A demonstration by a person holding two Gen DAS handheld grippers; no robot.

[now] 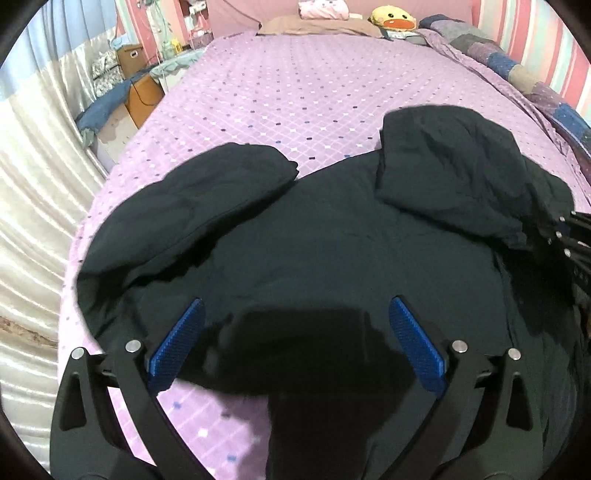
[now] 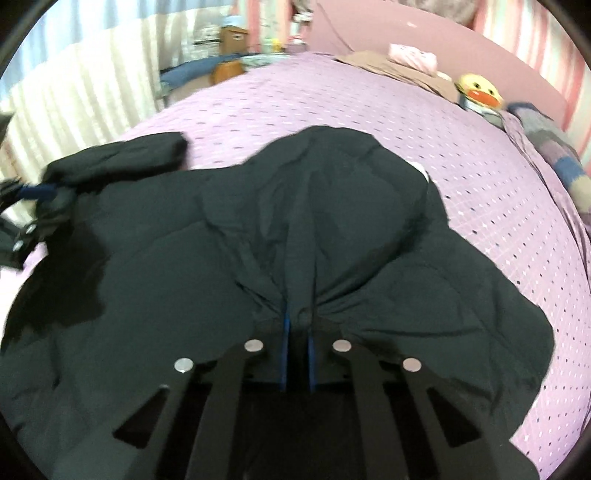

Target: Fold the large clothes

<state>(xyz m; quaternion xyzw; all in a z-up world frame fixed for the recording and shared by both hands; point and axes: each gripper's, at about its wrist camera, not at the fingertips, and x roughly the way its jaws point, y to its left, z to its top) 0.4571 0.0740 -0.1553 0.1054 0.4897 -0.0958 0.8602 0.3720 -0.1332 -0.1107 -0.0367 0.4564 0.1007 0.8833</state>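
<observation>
A large black jacket (image 1: pixel 332 240) lies spread on the purple dotted bedspread (image 1: pixel 295 92), with both sleeves folded in over its body. My left gripper (image 1: pixel 297 332) hangs open over the jacket's near edge. Its blue pads (image 1: pixel 177 347) stand wide apart and fabric lies between them, unpressed. In the right wrist view my right gripper (image 2: pixel 298 328) is shut on a pinched ridge of the jacket (image 2: pixel 184 277), and creases fan out from the grip. The left gripper's black frame (image 2: pixel 22 229) shows at the left edge of that view, beside a sleeve.
A brown pillow (image 1: pixel 317 26) and a yellow duck plush (image 1: pixel 393 18) sit at the head of the bed. A patchwork quilt (image 1: pixel 517 70) runs along the right side. Pale curtains (image 1: pixel 37 184) and cardboard boxes (image 1: pixel 144 96) stand to the left of the bed.
</observation>
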